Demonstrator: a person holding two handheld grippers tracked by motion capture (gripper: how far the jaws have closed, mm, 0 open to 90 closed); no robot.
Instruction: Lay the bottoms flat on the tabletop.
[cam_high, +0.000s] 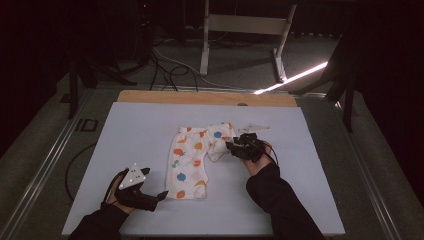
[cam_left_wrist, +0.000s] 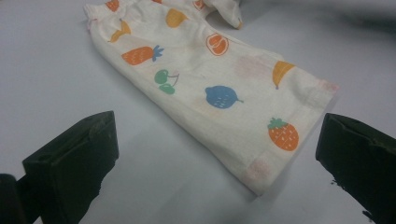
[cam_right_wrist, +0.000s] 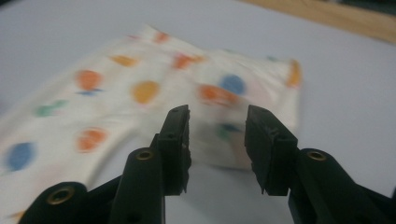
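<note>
Shorts (cam_high: 192, 160): lay mid-mat, long axis near-to-far.
Right gripper (cam_high: 234, 146): nearer, at folded leg's edge, jaws slightly parted, empty.
Left gripper (cam_high: 161, 195): beside near hem, jaws wide.

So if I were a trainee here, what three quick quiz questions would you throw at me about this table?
1. True or false: the left gripper is clamped on the fruit-print shorts.
2. The right gripper is at which part of the shorts? A) folded-over right leg B) waistband C) left leg hem
3. What colour is the mat under the shorts?

Key: 1. False, its jaws stand wide apart, short of the hem. 2. A. 3. Pale blue-grey.
</note>
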